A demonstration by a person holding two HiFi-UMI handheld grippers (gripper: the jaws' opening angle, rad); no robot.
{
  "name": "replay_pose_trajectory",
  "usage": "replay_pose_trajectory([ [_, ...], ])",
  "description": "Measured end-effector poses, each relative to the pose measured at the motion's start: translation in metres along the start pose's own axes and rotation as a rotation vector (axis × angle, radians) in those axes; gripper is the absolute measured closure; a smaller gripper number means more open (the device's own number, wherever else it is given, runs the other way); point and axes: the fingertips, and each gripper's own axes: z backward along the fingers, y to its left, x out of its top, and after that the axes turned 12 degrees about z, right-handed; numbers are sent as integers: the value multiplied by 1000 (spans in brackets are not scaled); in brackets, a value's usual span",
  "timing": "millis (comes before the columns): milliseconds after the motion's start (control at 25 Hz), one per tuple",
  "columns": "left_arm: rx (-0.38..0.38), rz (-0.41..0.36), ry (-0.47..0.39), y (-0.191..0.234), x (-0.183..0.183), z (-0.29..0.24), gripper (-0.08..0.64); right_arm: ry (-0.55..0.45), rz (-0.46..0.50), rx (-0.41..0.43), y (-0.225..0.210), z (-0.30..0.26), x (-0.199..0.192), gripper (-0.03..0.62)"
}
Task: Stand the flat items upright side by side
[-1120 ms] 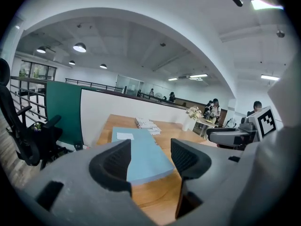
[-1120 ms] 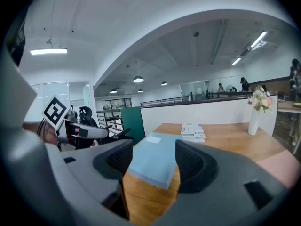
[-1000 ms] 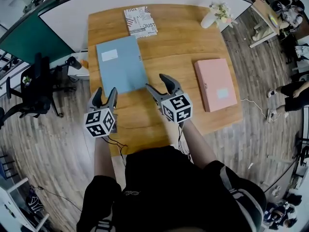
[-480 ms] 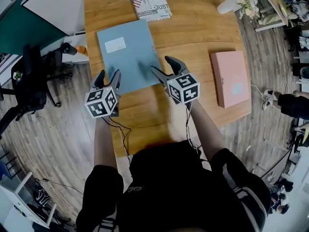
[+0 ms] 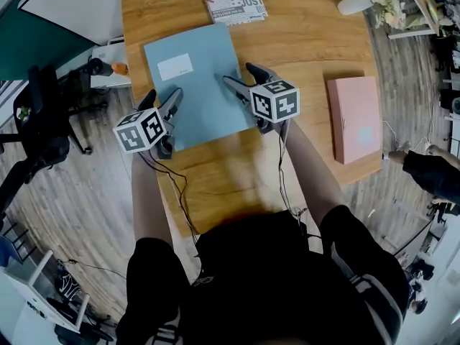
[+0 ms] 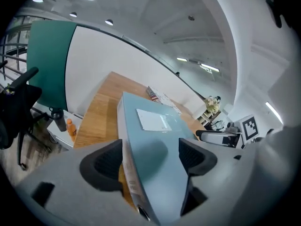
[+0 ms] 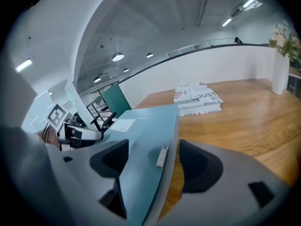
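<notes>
On wood-grain table [image 5: 215, 185], flat rectangular blue folder [image 5: 205, 99], seemingly smooth plastic.

We had a black short-sleeved top [image 5: 266, 279] in view, a small pale logo [image 5: 203, 281] on it and pale striping at the right sleeve [image 5: 370, 287]. The left gripper [image 5: 164, 95] and right gripper [image 5: 239, 75] were grey with dark pads [image 6: 106, 166], each carrying a white cube [image 5: 140, 129] of black square markers, and their jaws had just been opening with the blue folder [image 5: 201, 106] between them. Thin black cables [image 5: 176, 192] trailed from both along the forearms.
</notes>
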Motion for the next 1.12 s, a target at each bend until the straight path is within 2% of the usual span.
replay_pose_trajectory([
  [400, 22, -6, 111, 11, -5, -23, 158, 121, -119, 91, -5, -38, -14, 222],
  [520, 23, -6, 113, 9, -5, -24, 160, 115, -156, 91, -2, -39, -14, 242],
  [800, 52, -36, 128, 3, -19, -16, 167, 117, -115, 63, 6, -27, -23, 249],
  [1120, 62, -62, 128, -15, -58, 8, 169, 98, -88, 42, 24, 10, -47, 250],
])
